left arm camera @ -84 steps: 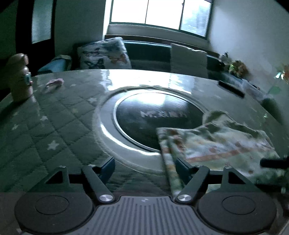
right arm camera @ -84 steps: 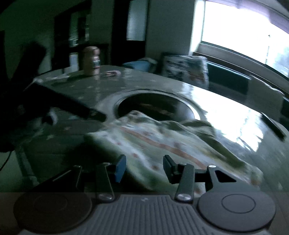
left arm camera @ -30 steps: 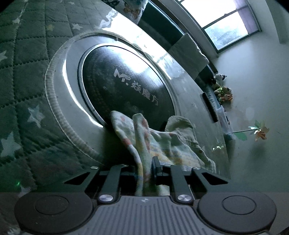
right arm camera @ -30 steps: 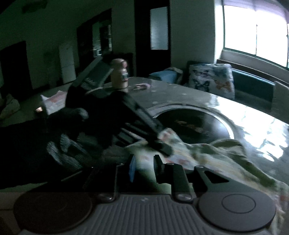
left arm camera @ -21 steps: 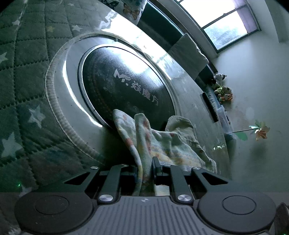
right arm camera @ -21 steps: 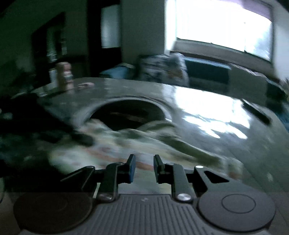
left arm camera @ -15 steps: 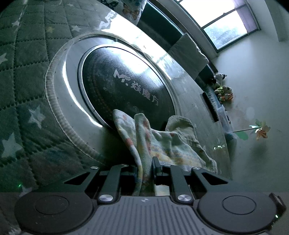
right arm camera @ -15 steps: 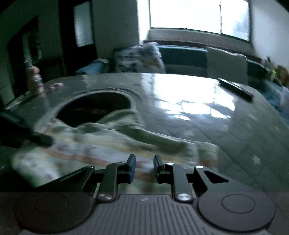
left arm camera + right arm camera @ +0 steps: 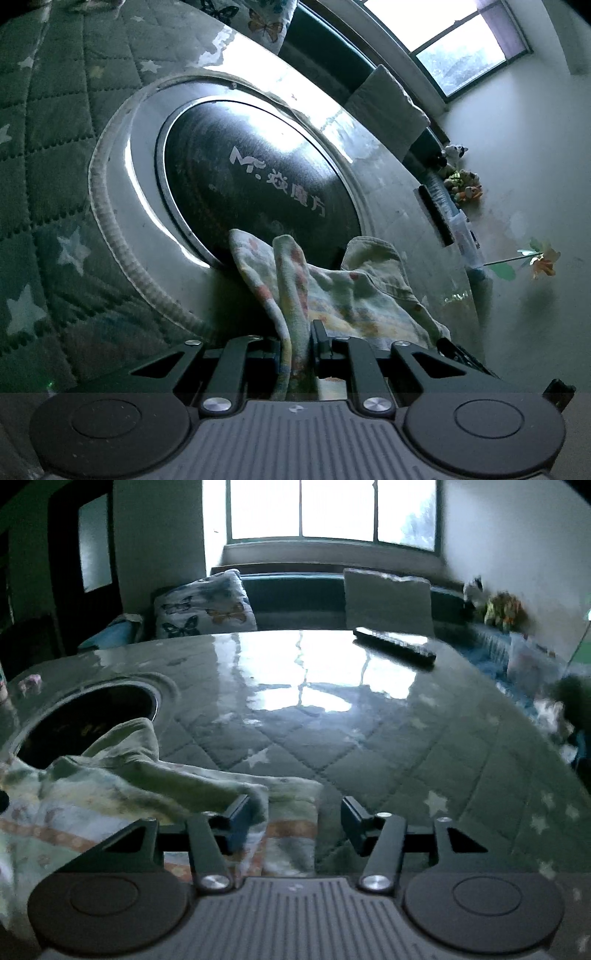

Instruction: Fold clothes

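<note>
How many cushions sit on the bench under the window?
2: a butterfly cushion at the bench's left end, and a plain pale cushion to its right. Others may be hidden.

White lettering stands on the black round plate (image 9: 258, 177) set in the table, straight ahead of the left gripper (image 9: 297, 343): a stylised "M" with a dot, then three Chinese characters, the last two reading "魔方". The first character cannot be made out.

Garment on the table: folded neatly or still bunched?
Bunched. The garment lies in rumpled ridges on the table, one edge pinched upright in the left gripper.
</note>
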A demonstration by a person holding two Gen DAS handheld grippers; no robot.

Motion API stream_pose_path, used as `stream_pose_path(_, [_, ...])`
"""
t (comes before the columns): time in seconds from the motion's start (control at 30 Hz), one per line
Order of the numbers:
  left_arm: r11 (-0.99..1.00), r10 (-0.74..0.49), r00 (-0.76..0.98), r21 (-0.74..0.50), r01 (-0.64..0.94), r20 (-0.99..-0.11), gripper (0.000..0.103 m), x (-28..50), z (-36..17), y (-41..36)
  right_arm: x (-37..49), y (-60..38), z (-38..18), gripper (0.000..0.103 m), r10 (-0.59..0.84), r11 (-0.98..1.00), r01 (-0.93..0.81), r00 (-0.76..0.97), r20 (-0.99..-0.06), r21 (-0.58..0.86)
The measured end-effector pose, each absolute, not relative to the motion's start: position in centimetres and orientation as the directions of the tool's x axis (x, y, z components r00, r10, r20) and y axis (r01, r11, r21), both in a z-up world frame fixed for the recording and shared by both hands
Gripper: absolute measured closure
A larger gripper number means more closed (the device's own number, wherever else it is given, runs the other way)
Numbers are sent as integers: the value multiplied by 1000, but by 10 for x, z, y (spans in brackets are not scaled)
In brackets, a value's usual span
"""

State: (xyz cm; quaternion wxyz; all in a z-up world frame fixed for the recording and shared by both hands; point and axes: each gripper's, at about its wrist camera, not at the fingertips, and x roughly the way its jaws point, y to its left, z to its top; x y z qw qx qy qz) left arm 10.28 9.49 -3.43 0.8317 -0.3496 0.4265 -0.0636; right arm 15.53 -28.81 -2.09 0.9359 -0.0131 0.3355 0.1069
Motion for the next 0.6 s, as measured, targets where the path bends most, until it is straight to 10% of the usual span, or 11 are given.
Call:
stream_pose_path(0.17, [757,-390,630,-623,-196,-672,87,104,-33,96,155,-288,-23,50,235,971,-208,739,-631,117])
stream_pose_path(0.33, [772,-372,636,-605,-192,-676,91,105,-30,94,150,-277,-21,89,262,963,-244,727,-635,118])
stream_pose_path(0.6, [802,-388,662,-589,-100,-641,95,113,-4,76,133,-282,2,95,239,970,-220,779,-579,104])
